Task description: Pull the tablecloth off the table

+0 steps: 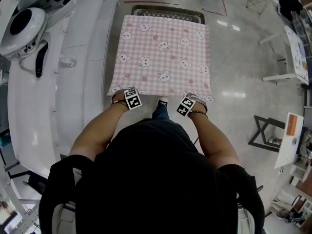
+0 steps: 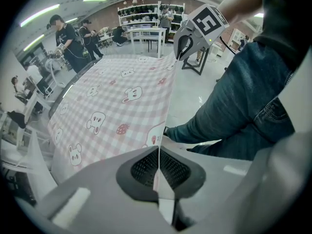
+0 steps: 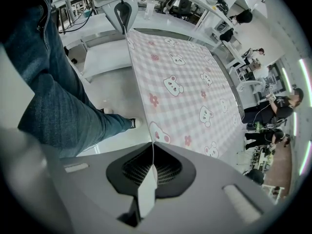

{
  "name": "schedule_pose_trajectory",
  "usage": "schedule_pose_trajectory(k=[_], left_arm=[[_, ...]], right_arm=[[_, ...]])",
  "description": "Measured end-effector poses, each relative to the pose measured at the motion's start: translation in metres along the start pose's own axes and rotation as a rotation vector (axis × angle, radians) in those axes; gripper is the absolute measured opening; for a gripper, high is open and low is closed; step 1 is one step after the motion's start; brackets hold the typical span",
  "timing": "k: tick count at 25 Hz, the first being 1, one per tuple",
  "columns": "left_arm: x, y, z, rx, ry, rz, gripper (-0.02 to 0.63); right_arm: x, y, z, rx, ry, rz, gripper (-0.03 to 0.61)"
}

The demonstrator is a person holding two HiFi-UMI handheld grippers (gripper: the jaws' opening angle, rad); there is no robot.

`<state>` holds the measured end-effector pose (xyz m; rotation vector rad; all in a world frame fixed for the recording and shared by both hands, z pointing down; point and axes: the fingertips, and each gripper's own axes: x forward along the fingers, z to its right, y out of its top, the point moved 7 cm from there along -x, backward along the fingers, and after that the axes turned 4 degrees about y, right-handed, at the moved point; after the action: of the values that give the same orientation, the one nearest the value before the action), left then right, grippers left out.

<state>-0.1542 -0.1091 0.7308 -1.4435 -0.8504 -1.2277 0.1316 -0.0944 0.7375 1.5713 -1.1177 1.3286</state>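
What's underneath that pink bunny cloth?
Only a dark table rim shows past the far edge of the cloth. Everything else beneath is covered, so whether anything lies there cannot be seen.

Pink-checked, bunny-printed tablecloth (image 1: pixel 163 55)

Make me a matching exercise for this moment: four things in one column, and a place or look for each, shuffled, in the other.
Things:
1. tablecloth
2. left claw
3. right claw
4. shoe

Place or look:
a. shut on the tablecloth's near right corner
b. pink check with bunnies
c. on the floor, between the two claws in the head view
d. shut on the tablecloth's near left corner

Pairs: 1-b, 2-d, 3-a, 4-c
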Motion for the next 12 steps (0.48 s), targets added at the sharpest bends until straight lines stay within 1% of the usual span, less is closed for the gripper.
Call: schedule_pose_trajectory(k=[12], left_arm=[[-0.021, -0.020, 0.045, 0.022, 0.023, 0.018, 0.000]], right_arm=[[-0.021, -0.006, -0.050, 0.019, -0.030, 0.013, 0.028]])
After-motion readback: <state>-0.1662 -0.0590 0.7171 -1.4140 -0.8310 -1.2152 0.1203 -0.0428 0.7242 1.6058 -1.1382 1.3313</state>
